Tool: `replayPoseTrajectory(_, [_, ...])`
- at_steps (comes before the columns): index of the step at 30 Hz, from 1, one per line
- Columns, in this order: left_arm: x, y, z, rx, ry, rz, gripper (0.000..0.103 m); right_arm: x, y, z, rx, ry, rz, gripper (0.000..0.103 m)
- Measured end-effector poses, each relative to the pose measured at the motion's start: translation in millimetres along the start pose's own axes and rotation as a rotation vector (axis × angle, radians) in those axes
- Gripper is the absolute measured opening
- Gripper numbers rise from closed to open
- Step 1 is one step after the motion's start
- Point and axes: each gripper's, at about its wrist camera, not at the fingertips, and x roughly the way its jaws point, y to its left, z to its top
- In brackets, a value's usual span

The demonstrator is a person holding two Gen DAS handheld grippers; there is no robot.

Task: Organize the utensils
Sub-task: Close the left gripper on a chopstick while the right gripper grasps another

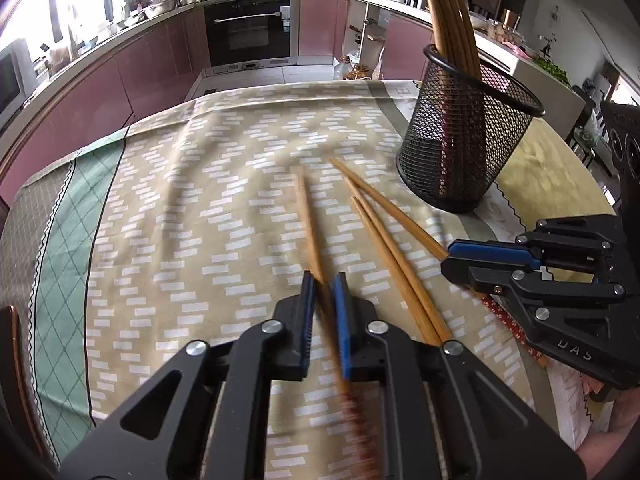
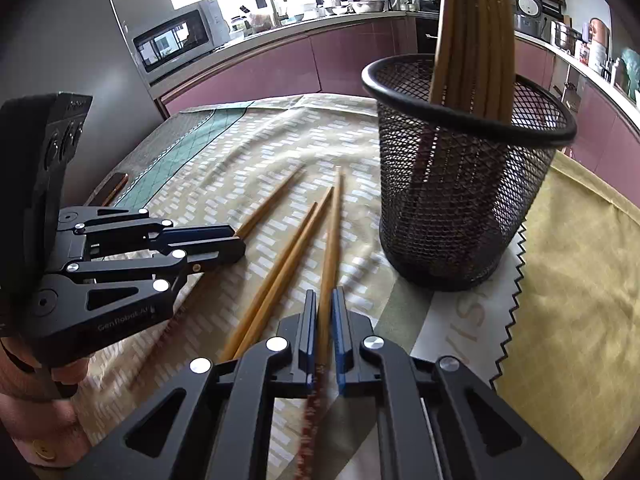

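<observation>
Two grippers are each closed on one wooden chopstick: the left gripper (image 1: 324,280) pinches the leftmost chopstick (image 1: 306,208), and the right gripper (image 2: 325,300) pinches the rightmost chopstick (image 2: 333,232). Between them, a loose pair of chopsticks (image 2: 286,256) lies on the patterned tablecloth (image 1: 192,200). Farther away stands the black mesh holder (image 2: 460,184), with more chopsticks (image 2: 476,28) upright inside.

You've got four loose chopsticks (image 1: 380,248) on the cloth, one in each claw, two lying between them, one mesh holder (image 1: 464,140) ahead, chopstick bundle (image 2: 476,36) inside, uncountable.
</observation>
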Motion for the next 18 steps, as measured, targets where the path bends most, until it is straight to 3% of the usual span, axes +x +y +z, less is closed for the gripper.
replayPoseTrajectory(18, [-25, 4, -7, -0.041, -0.038, -0.093, 0.008, -32, -8, -6, 0.038, -0.062, 0.124, 0.006])
